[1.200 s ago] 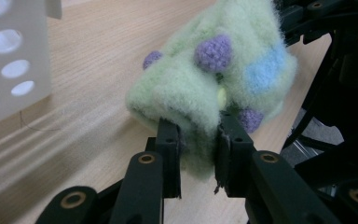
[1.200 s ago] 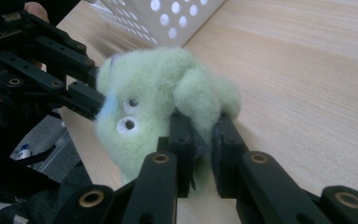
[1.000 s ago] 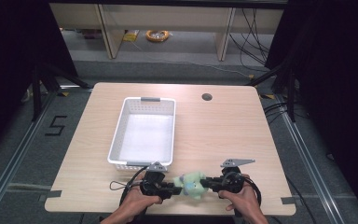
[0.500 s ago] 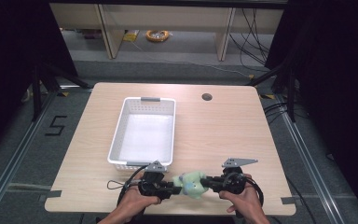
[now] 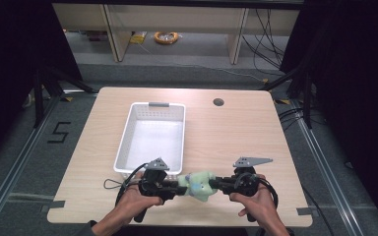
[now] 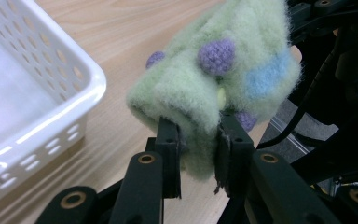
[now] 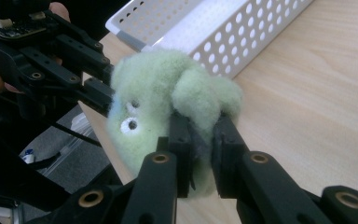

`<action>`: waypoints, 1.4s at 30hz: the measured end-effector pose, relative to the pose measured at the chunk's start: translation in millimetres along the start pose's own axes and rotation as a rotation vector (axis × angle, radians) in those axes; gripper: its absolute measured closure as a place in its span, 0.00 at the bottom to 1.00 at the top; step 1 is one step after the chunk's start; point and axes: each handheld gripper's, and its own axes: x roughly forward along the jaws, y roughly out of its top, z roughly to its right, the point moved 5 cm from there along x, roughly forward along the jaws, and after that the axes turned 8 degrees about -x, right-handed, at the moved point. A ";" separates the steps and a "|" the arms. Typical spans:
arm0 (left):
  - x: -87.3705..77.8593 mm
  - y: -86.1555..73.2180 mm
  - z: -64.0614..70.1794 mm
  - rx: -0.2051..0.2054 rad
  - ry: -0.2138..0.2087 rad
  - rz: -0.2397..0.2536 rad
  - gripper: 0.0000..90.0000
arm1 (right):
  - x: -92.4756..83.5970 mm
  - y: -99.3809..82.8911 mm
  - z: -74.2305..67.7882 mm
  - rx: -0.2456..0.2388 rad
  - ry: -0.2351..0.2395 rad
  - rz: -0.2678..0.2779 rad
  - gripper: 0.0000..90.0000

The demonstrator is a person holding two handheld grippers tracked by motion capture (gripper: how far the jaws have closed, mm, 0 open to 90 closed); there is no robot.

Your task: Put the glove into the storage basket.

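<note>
**Plush toy held between two grippers**

The green plush toy (image 5: 200,183) hangs above the surface's (image 5: 236,132) near edge, just in front of the white basket (image 5: 150,140). The left gripper (image 5: 179,186) and right gripper (image 5: 215,184) each pinch an end, jaws nearly closed on fur, probably sharing the carry toward the basket.

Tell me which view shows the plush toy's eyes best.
Right gripper view: the green plush toy faces that camera, white eyes visible, right gripper clamped on it. Left gripper view shows its spotted side. High view shows a small green lump between both grippers.
</note>
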 end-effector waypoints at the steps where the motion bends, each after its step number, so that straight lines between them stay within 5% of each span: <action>1: -3.9 4.3 -0.6 -0.003 -0.007 -0.007 0.81 | 0.4 3.1 1.8 -0.031 -0.001 0.008 0.90; 7: -19.0 19.0 -3.8 0.016 0.020 0.006 0.81 | 0.7 21.9 -1.0 -0.040 0.004 0.010 0.90; 18: -44.6 37.5 -23.3 -0.025 0.050 0.021 0.81 | 15.2 60.8 -5.4 -0.084 0.011 -0.007 0.90; 29: -68.8 53.0 -62.9 -0.102 0.107 0.031 0.81 | 58.4 105.9 -5.0 -0.111 0.011 -0.057 0.90; 42: -77.6 55.0 -105.9 -0.167 0.177 0.028 0.81 | 104.1 127.2 5.2 -0.077 0.010 -0.118 0.90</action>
